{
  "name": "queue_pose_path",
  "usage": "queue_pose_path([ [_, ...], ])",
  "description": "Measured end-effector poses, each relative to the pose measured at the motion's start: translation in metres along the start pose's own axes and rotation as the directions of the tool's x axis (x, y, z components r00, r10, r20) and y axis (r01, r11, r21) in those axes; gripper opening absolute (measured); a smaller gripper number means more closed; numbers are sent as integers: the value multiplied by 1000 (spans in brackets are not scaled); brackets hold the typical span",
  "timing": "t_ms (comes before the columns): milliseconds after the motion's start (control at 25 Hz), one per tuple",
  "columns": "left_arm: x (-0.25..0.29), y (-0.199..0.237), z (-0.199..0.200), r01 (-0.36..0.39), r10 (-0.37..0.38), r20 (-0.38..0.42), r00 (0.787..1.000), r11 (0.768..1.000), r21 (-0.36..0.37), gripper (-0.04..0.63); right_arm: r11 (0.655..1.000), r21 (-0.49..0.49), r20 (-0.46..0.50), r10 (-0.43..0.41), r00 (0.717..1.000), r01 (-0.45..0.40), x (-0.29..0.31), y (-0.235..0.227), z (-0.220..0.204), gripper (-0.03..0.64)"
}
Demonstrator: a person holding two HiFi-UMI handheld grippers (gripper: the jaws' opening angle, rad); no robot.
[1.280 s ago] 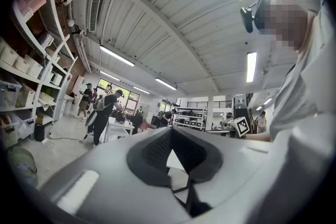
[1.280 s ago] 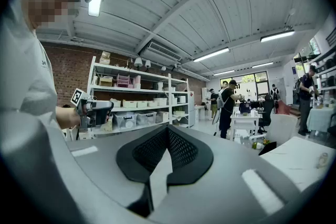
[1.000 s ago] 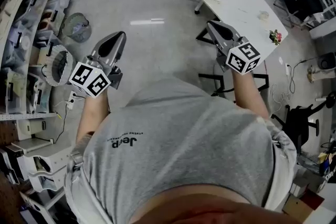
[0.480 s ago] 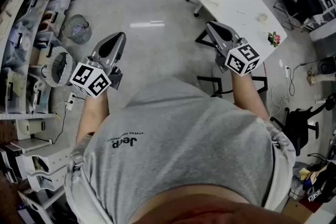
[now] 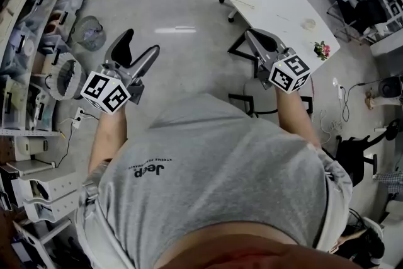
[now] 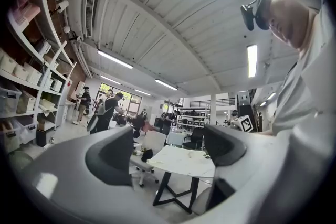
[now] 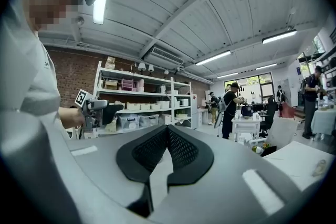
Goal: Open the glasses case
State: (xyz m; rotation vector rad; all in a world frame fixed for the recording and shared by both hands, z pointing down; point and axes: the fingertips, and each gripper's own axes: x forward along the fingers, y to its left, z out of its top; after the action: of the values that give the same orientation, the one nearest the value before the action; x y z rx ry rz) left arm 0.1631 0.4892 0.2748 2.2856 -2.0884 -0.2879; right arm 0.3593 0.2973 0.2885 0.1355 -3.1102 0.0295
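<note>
The person stands on the floor [image 5: 182,3] short of the white table [image 5: 277,6], holding a tool out in each hand. The left tool [image 5: 140,44] is well apart from the table, off to its left in the head view. Its jaws are opening and stand wide, with nothing between them. In the left gripper view the left tool [image 6: 168,149] frames the table [image 6: 184,157] through that gap. The right tool [image 5: 255,34] is near the table's closest edge, and its black pads are pressed together with nothing between them, as the right gripper view shows [image 7: 167,134]. On the table's far right part lie a small pale round thing [image 5: 308,23] and a sprig of flowers [image 5: 321,49]. The glasses case cannot be made out in any view. Storage shelves [image 5: 25,41] line the wall far to the table's left.
</note>
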Motion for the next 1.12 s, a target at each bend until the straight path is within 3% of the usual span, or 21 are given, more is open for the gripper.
queue_pose_path([
  [360, 45, -37, -15, -20, 20, -10, 1000, 1000, -22, 446, 1000, 22, 14, 5, 1000, -5, -37, -50, -8, 4],
  [600, 66, -31, -17, -26, 25, -35, 999, 999, -20, 446, 999, 48, 21, 10, 1000, -11, -29, -70, -14, 5],
  [840, 82, 8, -23, -9, 7, -43, 999, 999, -45, 446, 998, 56, 1, -10, 1000, 10, 6, -84, -23, 5],
  [1120, 110, 105, -26, 57, -60, -36, 998, 996, -71, 446, 996, 48, -14, -81, 997, 81, 90, -107, -26, 5],
])
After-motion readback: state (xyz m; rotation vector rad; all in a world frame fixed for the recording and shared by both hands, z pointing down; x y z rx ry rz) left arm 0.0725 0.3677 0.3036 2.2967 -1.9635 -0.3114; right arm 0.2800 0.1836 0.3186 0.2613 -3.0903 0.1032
